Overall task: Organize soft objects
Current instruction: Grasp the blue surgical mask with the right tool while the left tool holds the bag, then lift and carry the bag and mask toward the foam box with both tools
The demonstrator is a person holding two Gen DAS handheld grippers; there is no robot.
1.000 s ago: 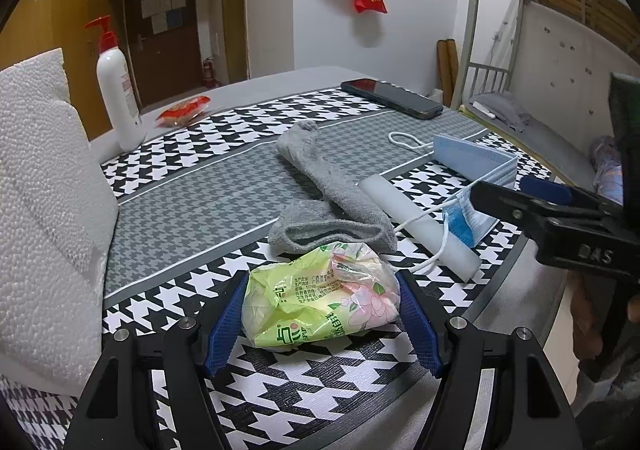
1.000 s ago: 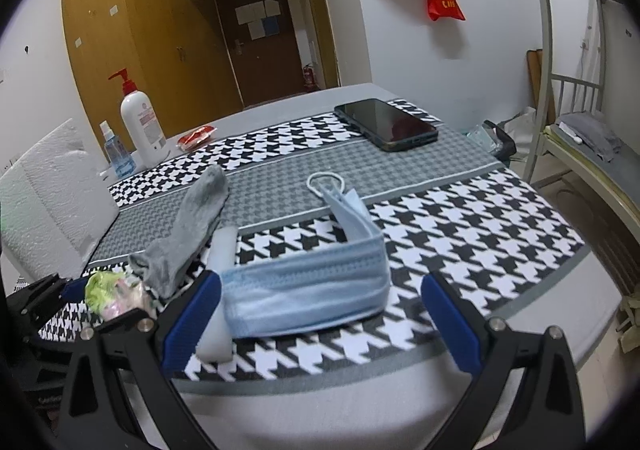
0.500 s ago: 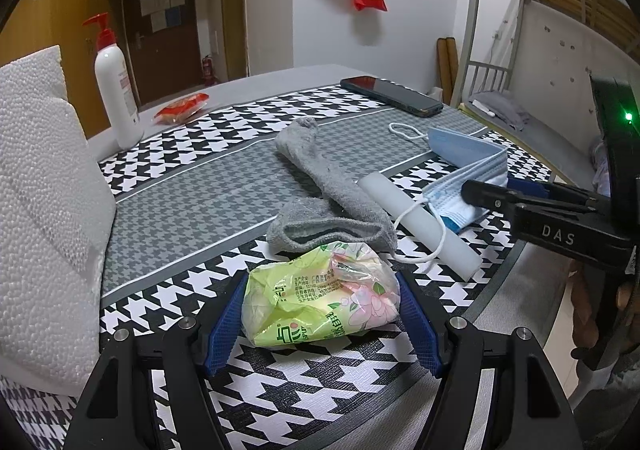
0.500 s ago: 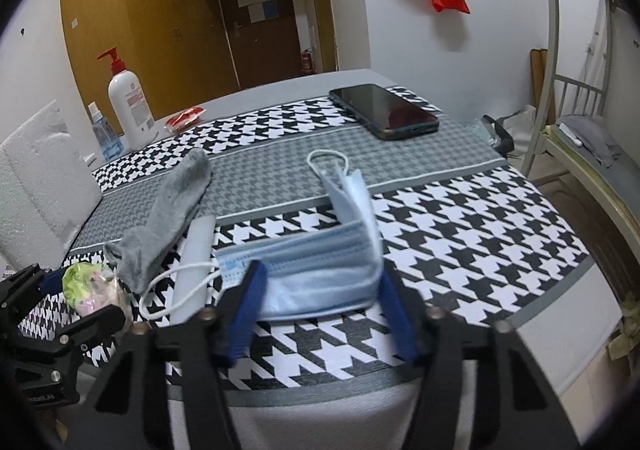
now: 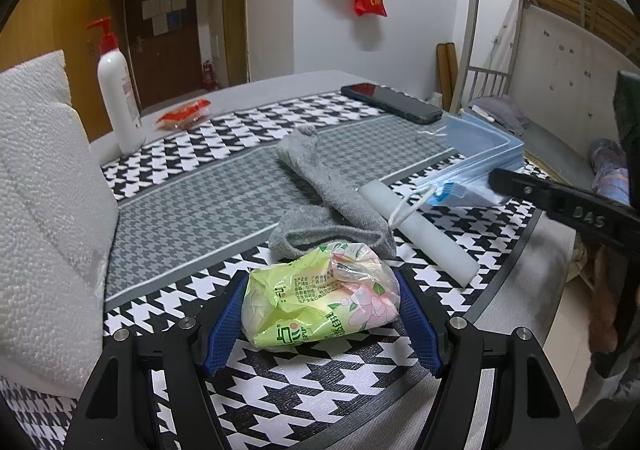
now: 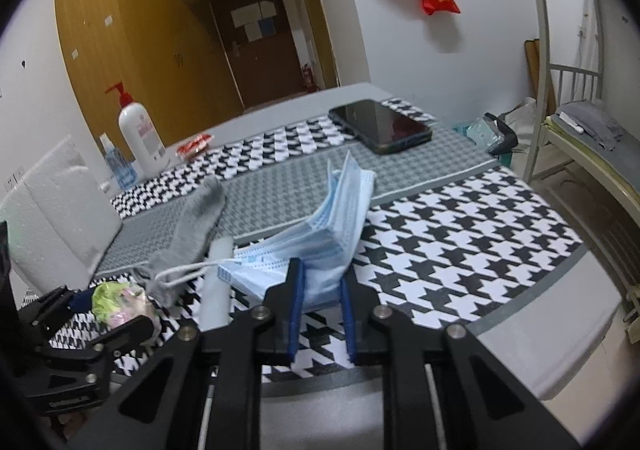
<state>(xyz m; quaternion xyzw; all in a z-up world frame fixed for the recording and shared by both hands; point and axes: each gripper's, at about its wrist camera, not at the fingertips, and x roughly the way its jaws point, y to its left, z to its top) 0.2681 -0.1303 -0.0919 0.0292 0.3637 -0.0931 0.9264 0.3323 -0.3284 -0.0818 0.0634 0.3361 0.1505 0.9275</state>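
A green and pink tissue pack lies on the houndstooth table cloth between the blue pads of my left gripper, which touch it on both sides. Just behind it lie a grey sock and a white foam stick. My right gripper is closing on a blue face mask. The pads pinch its near edge, so the mask is bunched and its far part stands up. One ear loop trails left over the foam stick.
A black phone lies at the back right. A white pump bottle and a red packet stand at the back left. A white foam block fills the left side. The table edge and a bunk bed frame are to the right.
The right jaws have come together from wide apart onto the face mask, which has crumpled and risen. The left gripper and the tissue pack have stayed put.
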